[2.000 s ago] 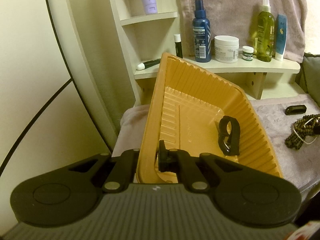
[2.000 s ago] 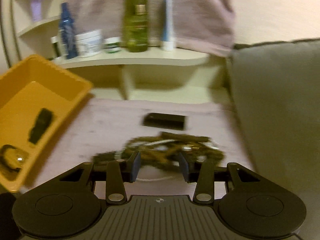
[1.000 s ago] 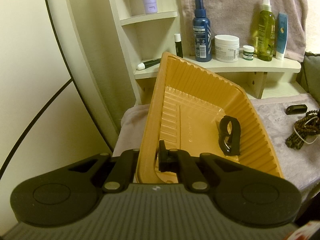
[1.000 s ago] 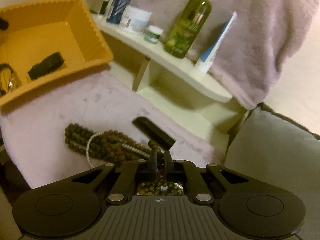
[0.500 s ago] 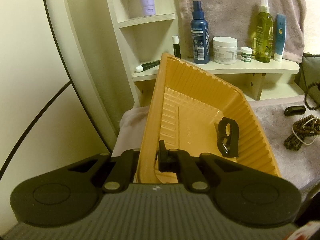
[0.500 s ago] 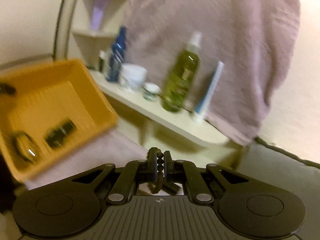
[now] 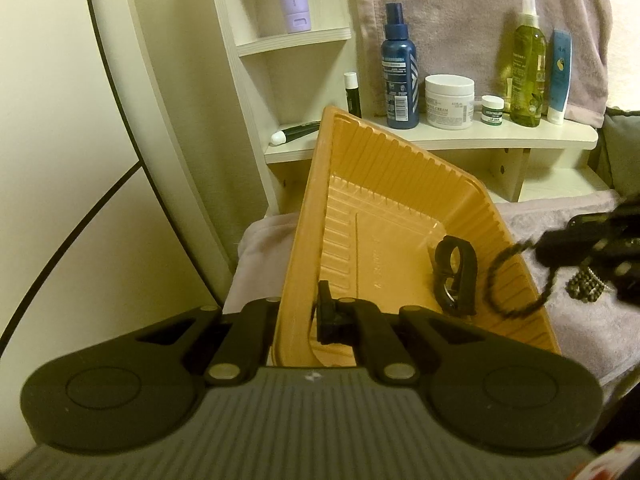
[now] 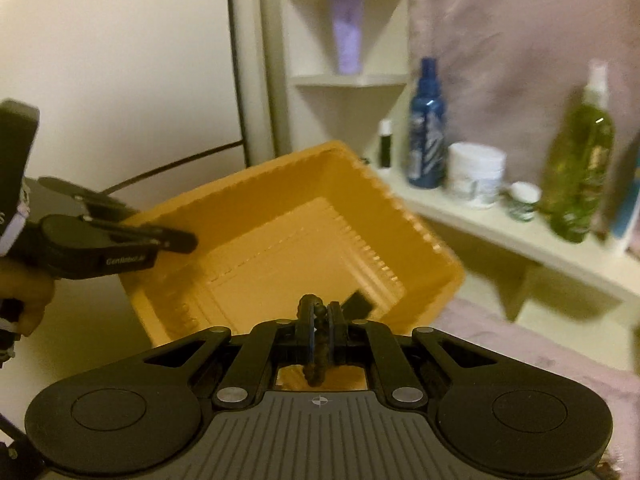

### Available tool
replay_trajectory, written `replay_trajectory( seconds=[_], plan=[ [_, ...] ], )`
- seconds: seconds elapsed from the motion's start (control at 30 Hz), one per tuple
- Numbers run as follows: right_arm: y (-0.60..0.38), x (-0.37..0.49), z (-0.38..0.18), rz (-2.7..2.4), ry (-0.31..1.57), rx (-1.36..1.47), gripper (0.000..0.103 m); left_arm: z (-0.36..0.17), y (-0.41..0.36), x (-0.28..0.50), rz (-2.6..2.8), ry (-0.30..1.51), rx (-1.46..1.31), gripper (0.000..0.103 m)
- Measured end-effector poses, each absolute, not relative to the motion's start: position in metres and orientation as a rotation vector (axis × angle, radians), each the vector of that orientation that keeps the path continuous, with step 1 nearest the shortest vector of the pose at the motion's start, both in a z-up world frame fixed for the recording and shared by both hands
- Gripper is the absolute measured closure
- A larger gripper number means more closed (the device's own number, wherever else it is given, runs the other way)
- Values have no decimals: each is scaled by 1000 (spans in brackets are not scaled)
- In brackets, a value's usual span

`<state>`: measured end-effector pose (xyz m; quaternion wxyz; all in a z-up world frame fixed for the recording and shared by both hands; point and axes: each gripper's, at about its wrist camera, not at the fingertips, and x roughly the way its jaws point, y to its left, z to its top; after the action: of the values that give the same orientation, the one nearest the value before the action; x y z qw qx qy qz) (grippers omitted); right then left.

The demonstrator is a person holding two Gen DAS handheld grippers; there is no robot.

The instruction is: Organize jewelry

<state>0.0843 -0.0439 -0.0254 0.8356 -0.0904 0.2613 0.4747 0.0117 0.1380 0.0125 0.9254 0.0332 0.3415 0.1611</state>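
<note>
My left gripper [image 7: 301, 316] is shut on the near rim of an orange plastic tray [image 7: 384, 216] and holds it tilted. A black clip-like piece [image 7: 456, 276] lies inside the tray. My right gripper [image 8: 320, 316] is shut on a dark beaded necklace [image 8: 316, 360] and holds it at the tray's [image 8: 280, 248] near edge. In the left wrist view the right gripper [image 7: 592, 248] comes in from the right, with the bead strand [image 7: 516, 280] hanging in a loop over the tray's right wall. More beads [image 7: 588, 288] lie on the lilac cloth.
A cream shelf [image 7: 460, 136] behind the tray carries a blue spray bottle [image 7: 398, 76], a white cream jar [image 7: 449, 101], a small pot [image 7: 492, 110], a green bottle [image 7: 527, 64] and a tube [image 7: 559, 76]. A lilac towel [image 7: 460, 12] hangs behind. A grey cushion [image 7: 620, 148] is at right.
My right gripper closed on the beaded necklace, lifted it off the cloth and carried it left to the tray. The left gripper has kept hold of the tilted tray.
</note>
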Motion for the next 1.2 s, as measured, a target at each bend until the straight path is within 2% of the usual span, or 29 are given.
replay_trajectory(
  seconds=[0.17,0.3,0.83,0.9,1.2],
  plan=[
    [-34,86,-35,1011,577,-176,97,13,138,12,329,699,64,99],
    [-47,85,-36,981,579,-149,90,12,138,11,329,697,61,99],
    [-169,99,-79,497,759,22,82,13,139,11,330,696,63,99],
    [-169,98,-81,492,757,15,77,13,139,10,331,696,64,99],
    [-147,103,-94,537,713,-258,76,13,139,11,331,698,67,99]
  ],
)
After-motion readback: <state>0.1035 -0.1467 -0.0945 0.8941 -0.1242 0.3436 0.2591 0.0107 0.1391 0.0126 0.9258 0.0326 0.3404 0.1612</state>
